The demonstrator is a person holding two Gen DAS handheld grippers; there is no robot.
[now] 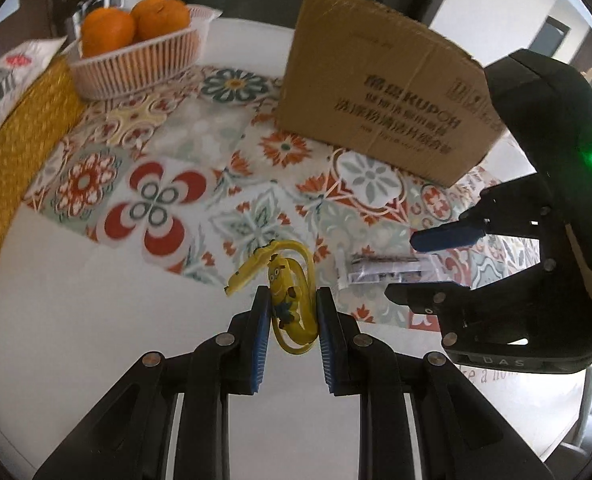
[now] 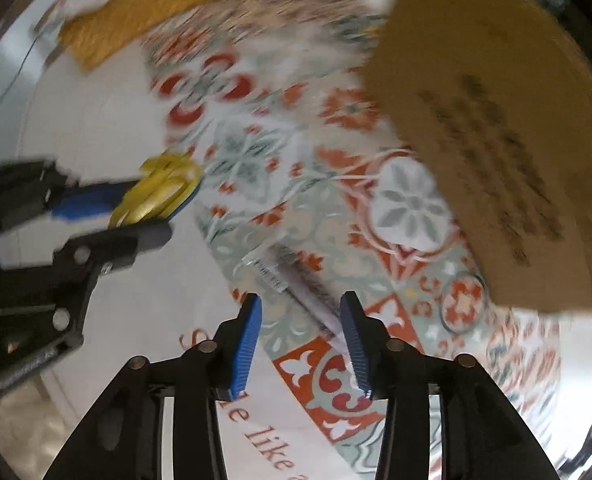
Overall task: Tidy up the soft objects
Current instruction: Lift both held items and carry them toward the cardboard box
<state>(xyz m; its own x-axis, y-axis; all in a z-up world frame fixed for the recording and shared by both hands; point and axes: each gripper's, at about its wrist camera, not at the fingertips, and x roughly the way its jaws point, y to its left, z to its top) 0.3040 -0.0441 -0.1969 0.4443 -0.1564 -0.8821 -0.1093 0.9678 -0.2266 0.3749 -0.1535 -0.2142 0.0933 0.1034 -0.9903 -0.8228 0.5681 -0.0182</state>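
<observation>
A white bench (image 1: 56,320) carries a patterned cloth (image 1: 168,200) of floral tiles in red, orange and grey-green, which covers its middle and leaves the near edge bare. Red lettering (image 2: 256,432) is printed on the white part by the near edge. On the cloth toward the far side stands a cardboard box (image 1: 380,92) with dark print on its face. A white slatted basket (image 1: 136,60) holding two oranges (image 1: 108,30) sits at the far left. Just beside it a yellow woven mat (image 1: 20,152) runs along the left edge. A small clear packet (image 1: 380,270) with dark contents lies on the cloth near the front.
</observation>
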